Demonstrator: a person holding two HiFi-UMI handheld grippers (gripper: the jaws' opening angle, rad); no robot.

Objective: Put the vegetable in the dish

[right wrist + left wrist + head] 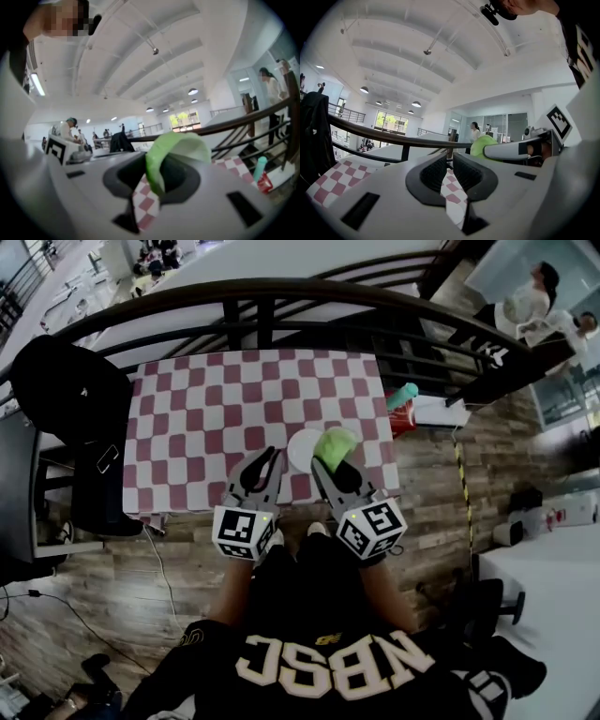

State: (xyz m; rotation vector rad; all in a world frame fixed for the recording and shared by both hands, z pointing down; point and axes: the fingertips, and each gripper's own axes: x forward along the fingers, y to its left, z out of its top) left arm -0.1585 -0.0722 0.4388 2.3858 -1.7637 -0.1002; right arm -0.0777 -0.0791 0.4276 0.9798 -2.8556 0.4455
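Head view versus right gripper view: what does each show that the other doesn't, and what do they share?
Only the head view shows the white dish, lying on the table beside the green leafy vegetable. Only the right gripper view shows the ceiling lamps overhead. Both show the vegetable clamped in the right hand-held gripper, the checkered tablecloth and the railing behind the table.

the white dish [300, 450] is half hidden — the green vegetable [335, 443] and right tongs [330, 466] cover its right side.
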